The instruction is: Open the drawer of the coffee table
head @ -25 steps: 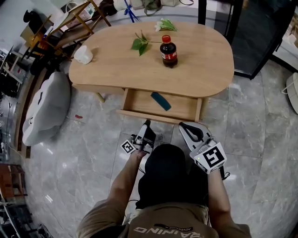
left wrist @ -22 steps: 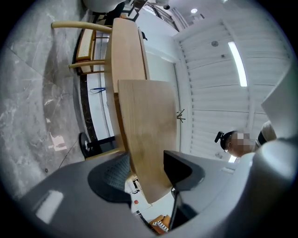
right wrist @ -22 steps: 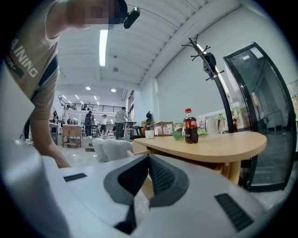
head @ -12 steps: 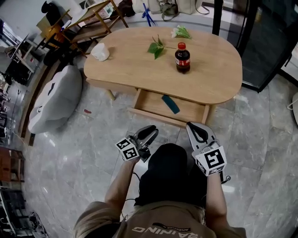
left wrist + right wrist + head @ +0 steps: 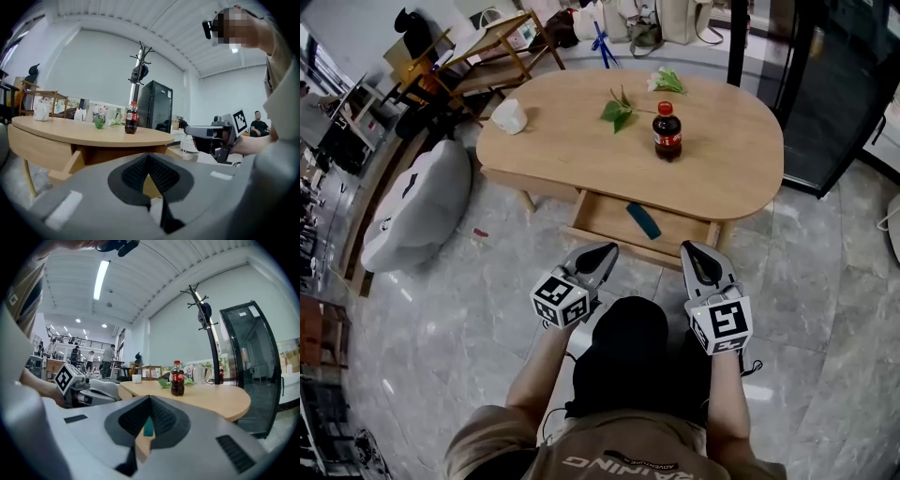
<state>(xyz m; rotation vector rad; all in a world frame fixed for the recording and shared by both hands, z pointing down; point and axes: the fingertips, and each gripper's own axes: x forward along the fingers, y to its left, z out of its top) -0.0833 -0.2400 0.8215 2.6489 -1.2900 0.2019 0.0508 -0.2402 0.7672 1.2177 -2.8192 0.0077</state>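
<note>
Drawer [image 5: 602, 217] rear hidden beneath tabletop [image 5: 581, 141]

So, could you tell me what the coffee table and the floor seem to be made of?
Coffee table: looks like light wood or wood-look laminate, with a matte, uniform tan top. Floor: probably polished grey marble-pattern tile, going by the veining, joint lines and glossy reflections.
</note>
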